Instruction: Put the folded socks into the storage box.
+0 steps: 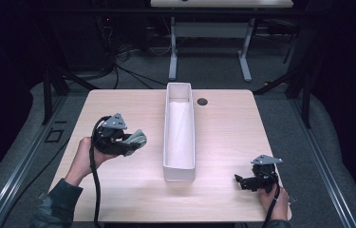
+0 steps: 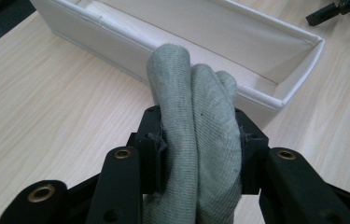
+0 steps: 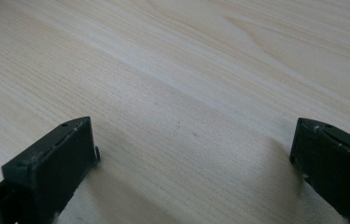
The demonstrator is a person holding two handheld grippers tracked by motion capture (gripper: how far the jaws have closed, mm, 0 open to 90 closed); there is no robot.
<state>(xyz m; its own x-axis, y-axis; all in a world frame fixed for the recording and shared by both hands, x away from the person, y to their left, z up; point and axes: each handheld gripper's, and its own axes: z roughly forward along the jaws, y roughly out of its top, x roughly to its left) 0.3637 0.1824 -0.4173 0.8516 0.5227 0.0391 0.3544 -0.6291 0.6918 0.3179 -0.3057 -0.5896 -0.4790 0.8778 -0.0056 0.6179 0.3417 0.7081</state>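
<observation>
— What is gripped at the table's nine o'clock side?
— Folded grey-green knitted cloth (image 2: 196, 135) is clamped between the left gripper's (image 1: 129, 141) jaws, just beside the long white rectangular bin (image 1: 168, 123).
— And at five o'clock?
— Bare light wooden table (image 3: 186, 70) is seen between the right gripper's (image 1: 243, 182) widely parted jaws.

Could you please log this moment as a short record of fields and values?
surface: wooden table
container: long white bin, lengthwise at the table's middle, nothing seen inside
left gripper: shut on a folded grey-green cloth, left of the bin
right gripper: open, jaws apart over bare wood near the right front corner
other: dark round grommet beside the bin's far end
</observation>
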